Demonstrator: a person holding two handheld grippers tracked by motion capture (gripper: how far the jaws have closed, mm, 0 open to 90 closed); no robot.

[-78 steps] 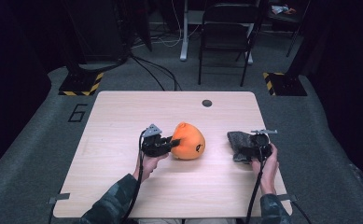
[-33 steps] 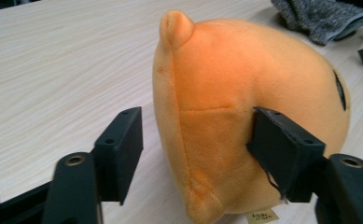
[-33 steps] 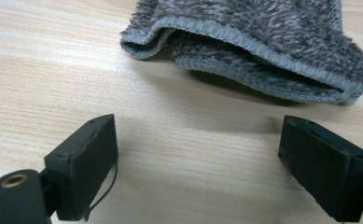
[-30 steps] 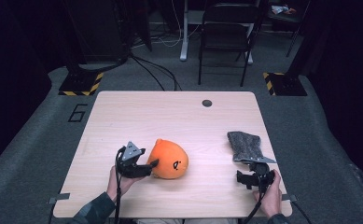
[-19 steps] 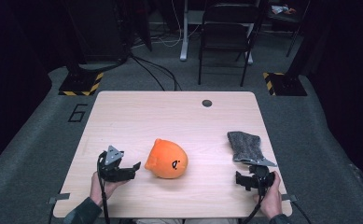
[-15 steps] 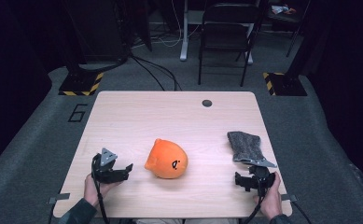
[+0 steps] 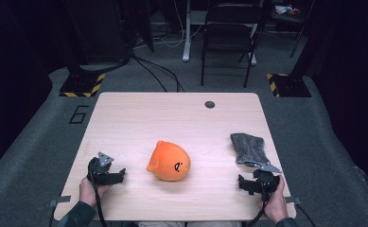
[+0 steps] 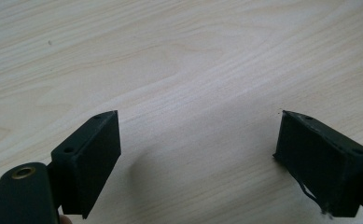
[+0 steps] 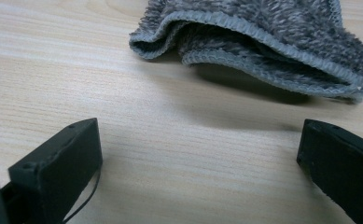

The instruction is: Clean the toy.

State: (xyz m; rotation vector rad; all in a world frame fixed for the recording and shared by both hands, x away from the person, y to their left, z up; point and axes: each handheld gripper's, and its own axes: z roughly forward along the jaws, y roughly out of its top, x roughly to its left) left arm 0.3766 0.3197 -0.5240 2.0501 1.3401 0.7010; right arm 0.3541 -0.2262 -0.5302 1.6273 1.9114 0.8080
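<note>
Both grippers rest low at the desk (image 7: pixel 125 118) near edge, left gripper (image 7: pixel 120 176) fingers having just spread, empty, right gripper (image 7: pixel 242 182) fingers spread wide and empty, leaving the orange plush (image 7: pixel 170 161) free mid-desk and the grey cloth (image 7: pixel 249 148) just beyond the right fingers.

Lab: dark curtains, floor cables (image 7: pixel 158 78), hazard-taped stand bases (image 7: pixel 82 85).

there was one orange plush toy (image 7: pixel 169 161), one grey fuzzy cloth (image 7: pixel 249 147) and one tabletop (image 7: pixel 172 118). two grippers were there: one left gripper (image 7: pixel 120 175), one right gripper (image 7: pixel 241 182).
</note>
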